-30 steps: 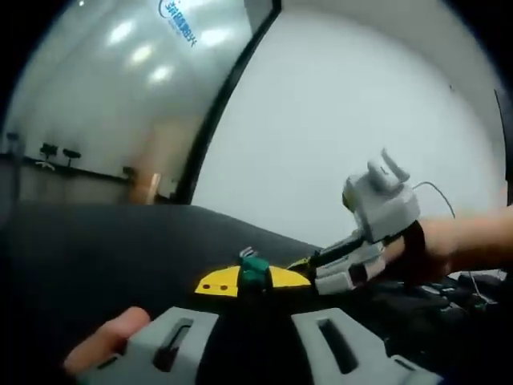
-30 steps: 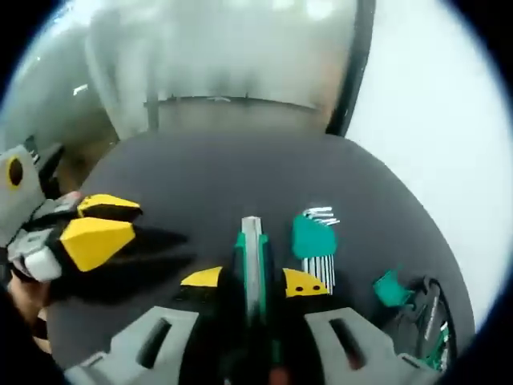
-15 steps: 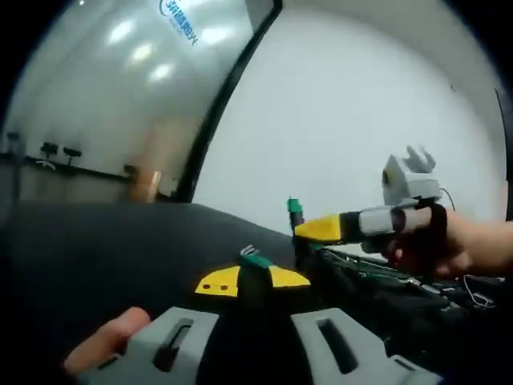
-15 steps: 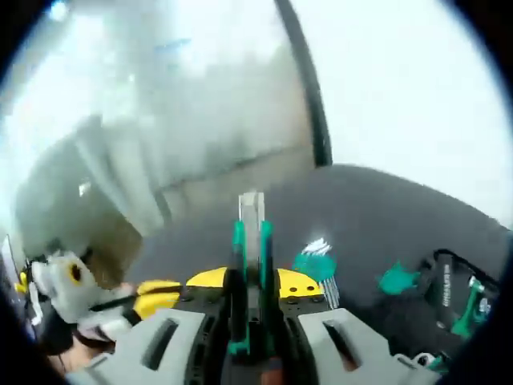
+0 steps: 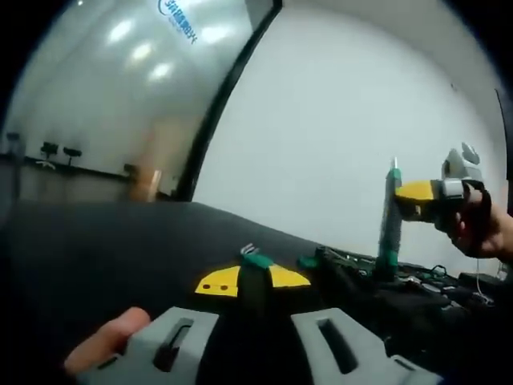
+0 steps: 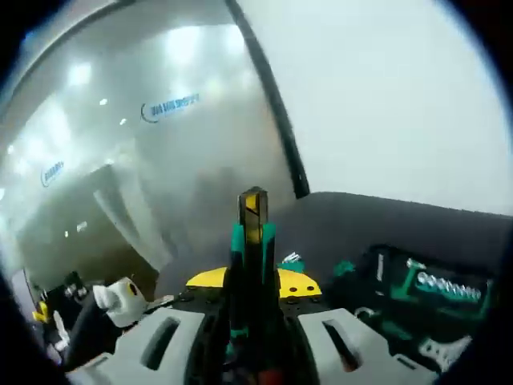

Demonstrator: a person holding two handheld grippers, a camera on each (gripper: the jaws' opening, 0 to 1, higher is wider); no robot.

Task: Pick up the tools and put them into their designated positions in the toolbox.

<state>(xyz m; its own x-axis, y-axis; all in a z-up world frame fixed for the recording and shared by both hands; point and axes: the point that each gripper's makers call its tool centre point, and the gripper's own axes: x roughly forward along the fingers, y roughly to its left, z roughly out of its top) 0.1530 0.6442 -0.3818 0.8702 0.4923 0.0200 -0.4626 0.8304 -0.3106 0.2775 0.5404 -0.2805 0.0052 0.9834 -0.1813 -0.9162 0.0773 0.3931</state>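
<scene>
In the left gripper view my left gripper [image 5: 252, 281] has its yellow-tipped jaws shut on a dark tool with a green tip [image 5: 256, 262], low over the black table [image 5: 96, 241]. At the right of that view my right gripper [image 5: 429, 196] holds a long green and grey tool [image 5: 389, 220] upright above the open black toolbox [image 5: 417, 293]. In the right gripper view the same green and grey tool [image 6: 253, 233] rises between the shut jaws of my right gripper [image 6: 253, 282]. There the toolbox [image 6: 425, 293] lies at the lower right with silver bits in it.
A green hex key set [image 6: 292, 261] lies on the table just past my right jaws. Part of the left gripper and a hand [image 6: 112, 309] show at the lower left. A finger [image 5: 104, 341] rests by my left jaw. A glass wall and a white wall stand behind.
My right gripper has lifted off the table, swung to the right and turned its green and grey tool upright over the toolbox. The left gripper has stayed still.
</scene>
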